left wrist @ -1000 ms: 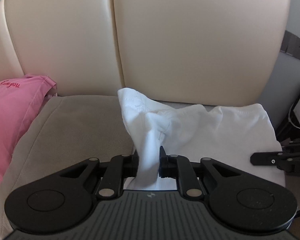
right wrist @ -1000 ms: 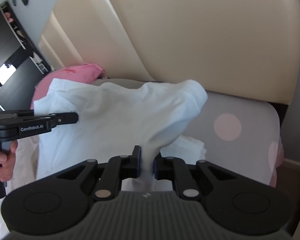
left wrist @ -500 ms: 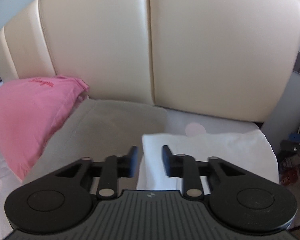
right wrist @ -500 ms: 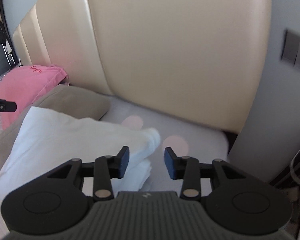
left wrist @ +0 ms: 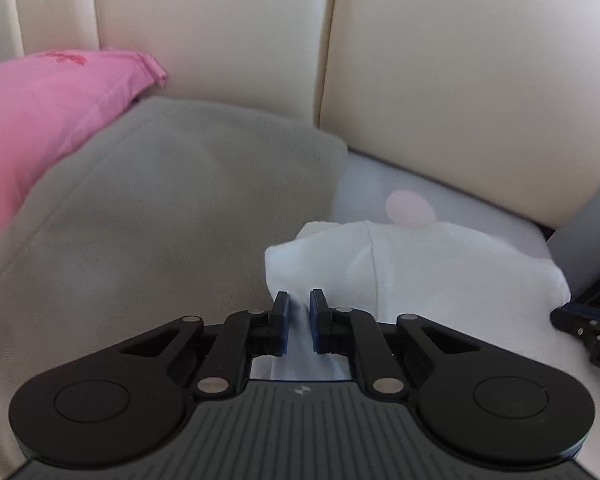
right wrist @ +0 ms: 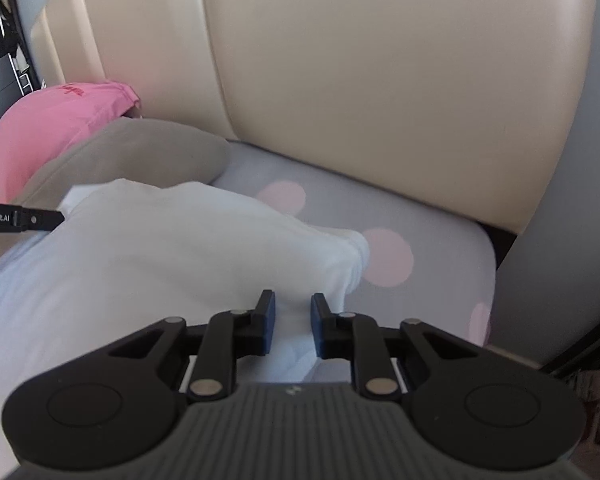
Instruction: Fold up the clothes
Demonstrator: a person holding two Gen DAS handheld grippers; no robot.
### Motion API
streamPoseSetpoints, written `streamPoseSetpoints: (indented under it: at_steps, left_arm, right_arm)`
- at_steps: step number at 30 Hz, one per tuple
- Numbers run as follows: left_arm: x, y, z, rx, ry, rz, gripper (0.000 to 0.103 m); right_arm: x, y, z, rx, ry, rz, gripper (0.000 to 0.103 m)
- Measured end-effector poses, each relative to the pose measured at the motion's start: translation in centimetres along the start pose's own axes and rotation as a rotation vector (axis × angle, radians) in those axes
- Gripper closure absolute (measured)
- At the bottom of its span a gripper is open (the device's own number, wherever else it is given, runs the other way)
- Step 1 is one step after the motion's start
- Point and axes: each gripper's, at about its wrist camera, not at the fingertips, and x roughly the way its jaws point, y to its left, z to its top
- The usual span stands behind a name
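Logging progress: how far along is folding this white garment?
Done: the white garment lies folded over on the bed sheet. In hand: left gripper and right gripper have just been closing, cloth between the jaws of each. Left: probably another fold, then smoothing.

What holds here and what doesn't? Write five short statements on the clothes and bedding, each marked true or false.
1. The white garment lies on a dotted sheet. True.
2. The sheet's dots are blue. False: they are pink.
3. The pink pillow sits right of the grey pillow. False: it sits to its left in both views.
4. A cream padded headboard stands behind the bedding. True.
5. The white garment covers the pink pillow. False: the grey pillow lies between them.
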Motion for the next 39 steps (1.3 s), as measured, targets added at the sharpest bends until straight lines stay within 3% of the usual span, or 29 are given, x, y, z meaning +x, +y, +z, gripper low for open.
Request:
streamPoseSetpoints:
  at_steps: [4, 9, 13, 17, 19, 22, 28, 34, 39]
  left_arm:
    - [1.9, 0.9, -0.1, -0.054, 0.04, 0.003, 0.098]
    - [-1.1, 0.9, 0.2, -0.019, 0.001, 0.026, 0.097]
    - [-6.6, 0.7, -0.5, 0.042, -0.024, 0.036, 0.097]
    - [-11.6, 0.4, -3.3, 0.098, -0.032, 0.036, 0.097]
    - [-12.7, 0.5, -4.9, 0.089, -0.026, 0.025, 0.097]
    - [-13.0, 0.2, -7.1, 0.072, -0.007, 0.013, 0.097]
    - [-10.2, 0.6, -8.5, 0.006, 0.017, 0.005, 0.097]
    - [-7.9, 1.7, -8.7, -0.042, 0.045, 0.013, 0.097]
    - [-10.1, 1.0, -9.2, -0.036, 0.004, 0.027, 0.097]
  right_arm:
    - [1.8, -0.4, -0.3, 0.001, 0.02, -0.001, 0.082]
    - [1.3, -0.6, 0.8, 0.017, 0.048, 0.0, 0.082]
    - [-2.8, -0.9, 1.1, 0.023, 0.003, 0.039, 0.079]
    - [-8.6, 0.4, -0.1, -0.051, -0.068, 0.12, 0.076]
    - [-10.7, 1.5, -1.2, -0.093, -0.077, 0.169, 0.069]
    - [-12.7, 3.2, -3.0, -0.15, -0.07, 0.223, 0.069]
    - [-10.5, 3.7, -6.5, -0.193, 0.013, 0.245, 0.069]
    - [-7.2, 3.6, -7.3, -0.156, 0.099, 0.261, 0.058]
    - [-7.4, 4.2, -7.5, -0.158, 0.118, 0.214, 0.057]
